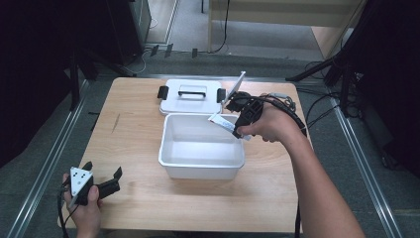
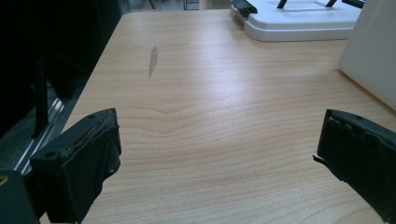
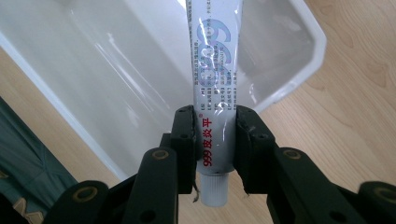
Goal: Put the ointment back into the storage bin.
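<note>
White ointment tube (image 3: 214, 88) printed "999" sits clamped between the jaws of the right tongs (image 3: 214, 140), held over the far right corner of the white plastic bin (image 1: 200, 171) mid-bench (image 1: 133, 148). Left tongs (image 2: 217, 149) rest wide apart near the bench's front left corner. Bin's lid (image 1: 190, 101) lies behind.
</note>
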Action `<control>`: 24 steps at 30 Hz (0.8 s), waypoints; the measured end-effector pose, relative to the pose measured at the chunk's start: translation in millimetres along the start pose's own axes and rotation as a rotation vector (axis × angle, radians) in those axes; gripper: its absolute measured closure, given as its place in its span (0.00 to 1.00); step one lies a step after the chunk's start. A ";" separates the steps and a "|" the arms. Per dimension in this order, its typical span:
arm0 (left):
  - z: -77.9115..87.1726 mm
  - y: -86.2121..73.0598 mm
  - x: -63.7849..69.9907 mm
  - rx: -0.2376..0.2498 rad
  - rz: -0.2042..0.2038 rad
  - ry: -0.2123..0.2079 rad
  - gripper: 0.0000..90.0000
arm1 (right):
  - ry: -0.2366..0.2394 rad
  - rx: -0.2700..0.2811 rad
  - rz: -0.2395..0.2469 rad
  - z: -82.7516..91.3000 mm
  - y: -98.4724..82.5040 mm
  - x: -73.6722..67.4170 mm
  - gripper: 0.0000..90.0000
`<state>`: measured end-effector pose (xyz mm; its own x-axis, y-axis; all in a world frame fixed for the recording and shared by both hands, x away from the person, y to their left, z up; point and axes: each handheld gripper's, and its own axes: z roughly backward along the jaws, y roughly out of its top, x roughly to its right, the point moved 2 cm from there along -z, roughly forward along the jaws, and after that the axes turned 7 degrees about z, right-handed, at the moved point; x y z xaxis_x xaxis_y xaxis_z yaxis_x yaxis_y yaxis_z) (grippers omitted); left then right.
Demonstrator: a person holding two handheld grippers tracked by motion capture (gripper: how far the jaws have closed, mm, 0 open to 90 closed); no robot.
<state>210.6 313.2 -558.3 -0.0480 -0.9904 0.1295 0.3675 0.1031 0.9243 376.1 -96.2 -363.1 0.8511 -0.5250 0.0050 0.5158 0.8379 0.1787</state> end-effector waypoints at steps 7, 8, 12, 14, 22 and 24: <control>0.0 0.0 -0.1 -0.001 0.001 -0.001 0.00 | 0.023 0.006 0.094 -7.3 10.3 -12.1 0.80; 0.0 0.0 -0.1 -0.001 0.002 -0.001 0.00 | 0.023 0.006 0.094 -7.3 10.3 -12.1 0.80; 0.0 0.0 -0.2 -0.002 0.003 -0.002 0.00 | 0.037 0.011 0.140 -10.8 14.0 -17.5 0.80; 0.0 0.0 -0.2 -0.002 0.003 -0.002 0.00 | 0.035 0.011 0.161 -12.4 16.0 -20.2 0.80; -0.1 0.0 -0.4 -0.001 0.005 -0.002 0.00 | 0.046 -0.019 0.291 -24.3 19.3 -28.5 0.80; -0.2 0.0 -0.4 -0.001 0.005 -0.002 0.00 | 0.045 -0.025 0.315 -28.1 18.9 -28.9 0.80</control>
<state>210.8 313.6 -558.4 -0.0482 -0.9896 0.1352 0.3684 0.1082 0.9233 364.1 -61.0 -387.6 0.9726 -0.2323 0.0122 0.2278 0.9619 0.1509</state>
